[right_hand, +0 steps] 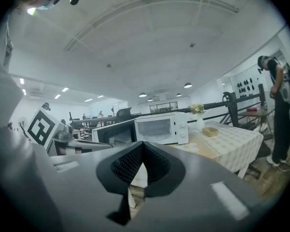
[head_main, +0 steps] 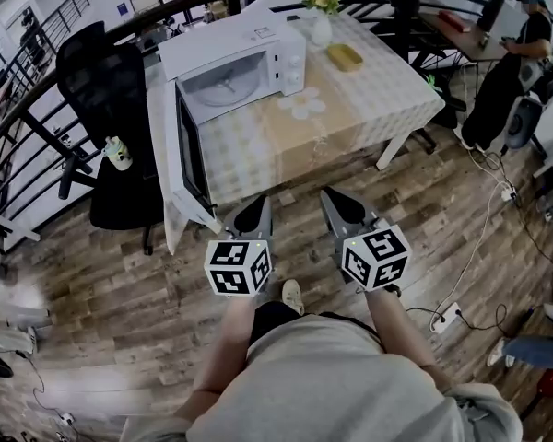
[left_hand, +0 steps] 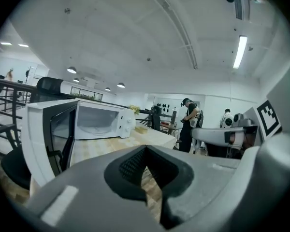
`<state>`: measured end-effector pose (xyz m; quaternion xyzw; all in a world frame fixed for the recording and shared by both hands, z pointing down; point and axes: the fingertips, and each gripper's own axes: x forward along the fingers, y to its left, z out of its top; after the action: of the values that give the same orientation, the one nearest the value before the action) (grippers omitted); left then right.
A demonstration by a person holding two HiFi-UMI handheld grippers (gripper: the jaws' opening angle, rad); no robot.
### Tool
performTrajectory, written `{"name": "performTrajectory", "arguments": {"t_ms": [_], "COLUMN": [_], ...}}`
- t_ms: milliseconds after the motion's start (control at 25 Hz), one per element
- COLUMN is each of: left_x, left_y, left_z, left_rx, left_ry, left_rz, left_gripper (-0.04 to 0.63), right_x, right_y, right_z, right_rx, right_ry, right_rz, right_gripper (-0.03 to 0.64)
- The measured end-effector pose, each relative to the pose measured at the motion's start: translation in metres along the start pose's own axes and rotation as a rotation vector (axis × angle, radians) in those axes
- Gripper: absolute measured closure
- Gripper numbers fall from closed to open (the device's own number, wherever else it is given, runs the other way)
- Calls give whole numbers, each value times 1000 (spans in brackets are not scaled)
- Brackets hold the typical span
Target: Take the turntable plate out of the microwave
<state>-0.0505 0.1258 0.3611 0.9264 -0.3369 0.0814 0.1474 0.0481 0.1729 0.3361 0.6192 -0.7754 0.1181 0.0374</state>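
Left gripper [head_main: 258,206], right gripper [head_main: 333,200] side by side, closed — facing microwave [head_main: 249,63].

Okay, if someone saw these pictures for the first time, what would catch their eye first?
The white microwave on the table, upper middle of the head view, its door swung wide open and the turntable plate inside. Nearer, at centre, the left tool and right tool point toward it, both shut and empty, over the wooden floor.
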Motion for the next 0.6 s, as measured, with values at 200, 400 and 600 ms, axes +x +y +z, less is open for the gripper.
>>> {"name": "performTrajectory", "arguments": {"t_ms": [200, 400, 600], "left_x": [26, 40, 51], "left_y": [17, 31, 48], "left_z": [12, 20, 15], "left_rx": [-45, -67, -84], "left_ry": [-7, -4, 16], "left_rz": [-54, -64, -44], "left_gripper": [594, 594, 594], "right_x": [41, 65, 85], "right_y": [-6, -12, -17], "right_z": [3, -2, -10], "right_rx": [28, 54, 58], "right_ry": [15, 50, 89], "right_rz": [14, 21, 40], "right_gripper": [601, 601, 601]}}
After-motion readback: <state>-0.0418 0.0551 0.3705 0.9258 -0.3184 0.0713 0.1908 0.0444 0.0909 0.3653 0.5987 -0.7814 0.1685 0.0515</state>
